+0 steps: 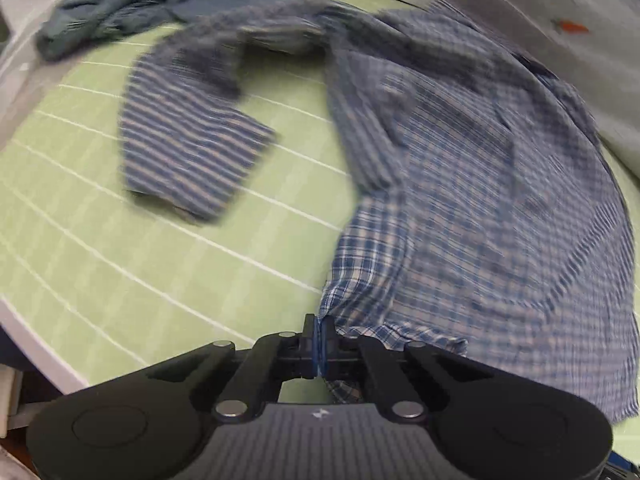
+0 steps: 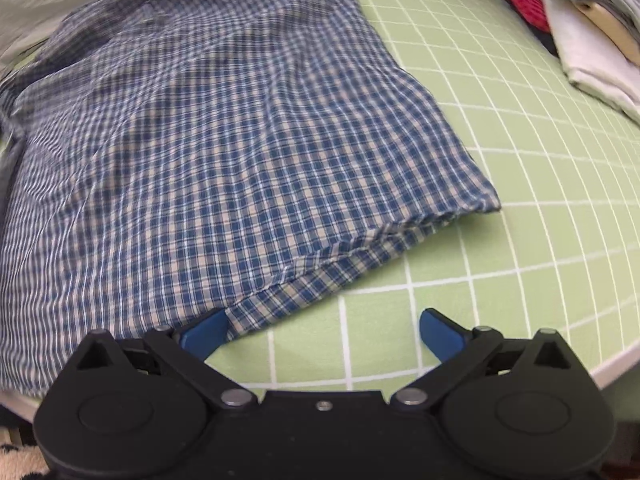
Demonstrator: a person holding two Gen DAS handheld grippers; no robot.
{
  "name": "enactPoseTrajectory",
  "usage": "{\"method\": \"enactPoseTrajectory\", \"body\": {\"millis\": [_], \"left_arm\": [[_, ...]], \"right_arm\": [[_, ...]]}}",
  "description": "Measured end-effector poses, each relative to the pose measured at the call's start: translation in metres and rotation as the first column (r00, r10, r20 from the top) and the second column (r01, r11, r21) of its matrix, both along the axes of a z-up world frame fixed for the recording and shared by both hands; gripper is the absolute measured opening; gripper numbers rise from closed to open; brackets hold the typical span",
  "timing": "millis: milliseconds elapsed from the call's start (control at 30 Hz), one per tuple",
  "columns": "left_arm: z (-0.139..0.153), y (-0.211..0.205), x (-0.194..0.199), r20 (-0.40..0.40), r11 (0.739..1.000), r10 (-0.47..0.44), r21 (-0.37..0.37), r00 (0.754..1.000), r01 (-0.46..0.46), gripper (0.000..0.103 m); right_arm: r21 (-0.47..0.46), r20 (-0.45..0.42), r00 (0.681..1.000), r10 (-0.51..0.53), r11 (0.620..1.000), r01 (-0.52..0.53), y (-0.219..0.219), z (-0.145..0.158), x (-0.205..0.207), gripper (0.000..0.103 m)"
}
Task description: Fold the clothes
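The green gridded cutting mat [image 2: 520, 184] carries a blue plaid button-up shirt [image 2: 200, 152], spread ahead of both grippers with its hem toward them and its collar end at the far side; its long axis runs away from the grippers. One sleeve [image 1: 188, 140] lies bent out to the left of the left gripper's line, cuff pointing back toward it.

The left gripper [image 1: 319, 344] is closed tight on the near hem corner. The right gripper [image 2: 320, 330] stands wide apart, gripping nothing; its left fingertip [image 2: 204, 330] touches the hem edge, the other over bare mat.

In my judgement the shirt is being laid out or a fold set up. Next, the right gripper likely needs the hem between its fingers.

A crumpled teal garment [image 1: 132, 4] lies far ahead-left, and folded clothes [image 2: 580, 40] are stacked far ahead-right.
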State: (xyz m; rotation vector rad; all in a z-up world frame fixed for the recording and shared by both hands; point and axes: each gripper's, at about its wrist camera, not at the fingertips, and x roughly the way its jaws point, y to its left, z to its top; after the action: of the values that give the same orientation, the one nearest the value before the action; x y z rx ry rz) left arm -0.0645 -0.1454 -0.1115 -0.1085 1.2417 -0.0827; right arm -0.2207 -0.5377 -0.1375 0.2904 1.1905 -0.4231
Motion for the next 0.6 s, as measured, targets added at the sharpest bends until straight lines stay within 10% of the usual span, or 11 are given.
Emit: {"method": "enactPoseTrajectory", "body": {"millis": [233,433,600], "left_arm": [[0.005,0.081,0.028,0.015,0.992,0.111,0.049,0.994,-0.112,0.005],[0.014,0.086,0.035,0.032,0.994,0.092,-0.068,0.995,-0.09,0.046],[0.01,0.047,0.031,0.043,0.996,-0.01,-0.089,0.999,0.014,0.06]], "right_arm": [[-0.04,-0.03,0.998,-0.059,0.998,0.058,0.018,0.003,0.006,0.102],[-0.11,0.036,0.998,-0.053,0.992,0.056,0.011,0.016,0.021,0.1],[-0.158,0.104,0.993,-0.05,0.985,0.066,0.0,0.026,0.034,0.101]]}}
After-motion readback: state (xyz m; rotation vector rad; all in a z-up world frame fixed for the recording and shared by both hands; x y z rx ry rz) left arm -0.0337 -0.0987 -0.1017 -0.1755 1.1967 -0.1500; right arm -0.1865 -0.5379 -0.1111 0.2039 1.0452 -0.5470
